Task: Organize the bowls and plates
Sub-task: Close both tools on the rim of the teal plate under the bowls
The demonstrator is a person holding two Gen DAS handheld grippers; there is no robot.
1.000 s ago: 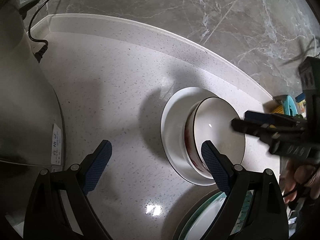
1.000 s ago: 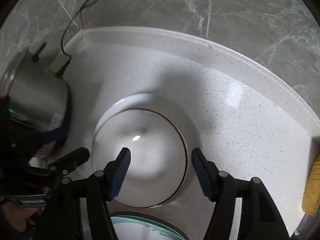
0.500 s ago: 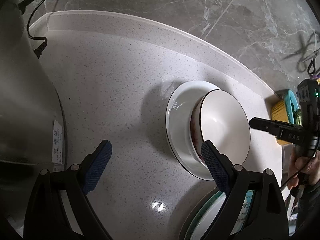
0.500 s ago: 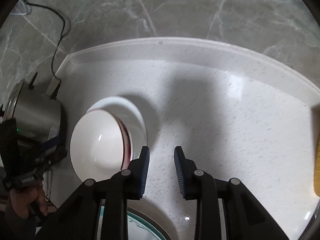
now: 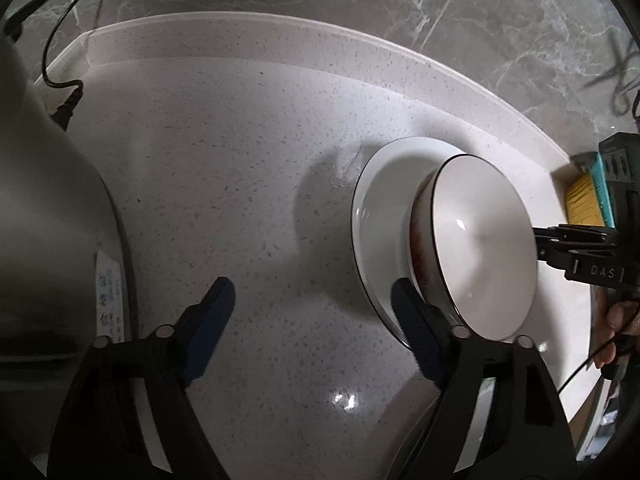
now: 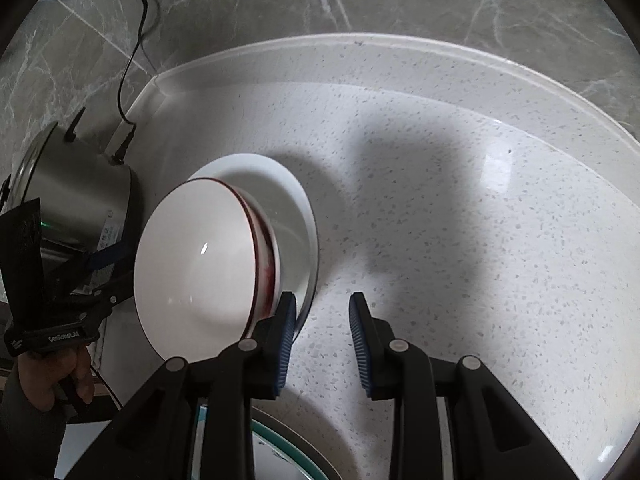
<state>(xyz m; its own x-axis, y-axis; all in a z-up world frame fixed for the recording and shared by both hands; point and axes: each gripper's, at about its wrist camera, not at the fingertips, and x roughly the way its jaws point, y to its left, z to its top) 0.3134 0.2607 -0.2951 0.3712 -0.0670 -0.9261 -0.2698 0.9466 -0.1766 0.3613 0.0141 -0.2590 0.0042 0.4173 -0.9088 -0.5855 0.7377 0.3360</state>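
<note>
A white bowl with a thin dark rim and a red-streaked outside sits in a white plate at centre right on the speckled worktop. The left claw gapes wide, holding nothing. The right claw is partly open, empty, just beside the plate's edge.

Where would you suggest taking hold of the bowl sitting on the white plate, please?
Probably by the rim of the bowl, one finger inside and one outside. The wall flares up clear of the white plate, and the rim's right side faces the right gripper, whose fingers stand apart and empty beside it.
</note>
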